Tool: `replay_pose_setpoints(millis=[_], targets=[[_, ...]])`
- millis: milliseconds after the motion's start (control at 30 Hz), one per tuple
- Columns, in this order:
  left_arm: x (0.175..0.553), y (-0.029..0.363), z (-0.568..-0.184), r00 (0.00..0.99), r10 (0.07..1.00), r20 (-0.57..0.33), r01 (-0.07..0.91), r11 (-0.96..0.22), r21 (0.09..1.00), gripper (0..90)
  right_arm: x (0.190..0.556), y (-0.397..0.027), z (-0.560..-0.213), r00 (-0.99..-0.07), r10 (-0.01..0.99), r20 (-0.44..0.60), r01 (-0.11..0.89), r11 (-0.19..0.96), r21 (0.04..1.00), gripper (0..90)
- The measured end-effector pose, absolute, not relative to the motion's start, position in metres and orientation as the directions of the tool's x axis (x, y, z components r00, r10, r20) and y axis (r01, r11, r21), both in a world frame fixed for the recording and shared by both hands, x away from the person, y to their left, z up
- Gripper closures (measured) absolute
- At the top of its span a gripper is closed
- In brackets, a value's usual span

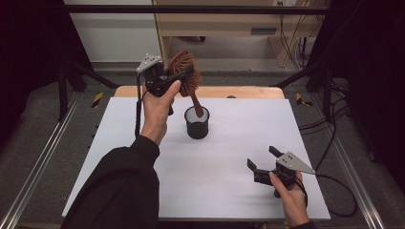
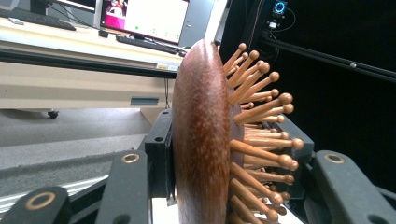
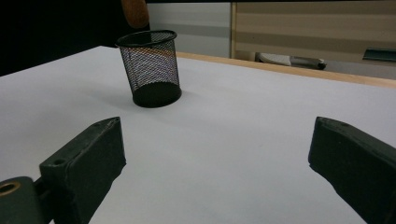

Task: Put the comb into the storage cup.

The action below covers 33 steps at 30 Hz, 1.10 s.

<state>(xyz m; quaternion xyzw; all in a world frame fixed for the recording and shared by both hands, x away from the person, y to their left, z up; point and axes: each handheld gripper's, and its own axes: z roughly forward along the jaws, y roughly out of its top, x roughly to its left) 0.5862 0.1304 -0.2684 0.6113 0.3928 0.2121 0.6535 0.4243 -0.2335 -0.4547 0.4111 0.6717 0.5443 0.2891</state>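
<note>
One white desk [image 1: 229,191] carries the whole scene, and apart from a single cup its top is bare. Above its far edge, left of centre, the left gripper [image 1: 179,76] is raised, its jaws clamped on the head of a wooden brush [image 1: 184,71]: the left gripper view shows the dark back against one pad and the ball-tipped bristles toward the other. Gripped by the head, the brush hangs with its handle pointing down at the cup [image 1: 197,123], probably so the handle can go in first. That black mesh cup stands upright near the desk's middle, a little toward the far edge; through the mesh in the right gripper view [image 3: 152,67] nothing shows inside, and whether the handle tip has passed the rim I cannot tell. Near the front right corner the right gripper [image 1: 261,160] rests low with jaws wide and holding nothing, seemingly waiting.
</note>
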Motion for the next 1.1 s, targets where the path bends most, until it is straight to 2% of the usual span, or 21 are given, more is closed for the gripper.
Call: replay_pose_setpoints(millis=[1100], targets=[[0.5914,0.1281,-0.2777,0.578,0.777,-0.251,0.208,0.157,0.965,50.1,0.4230,-0.2309,-0.4545,-0.517,0.854,0.063,0.236,0.071,0.969,3.7]])
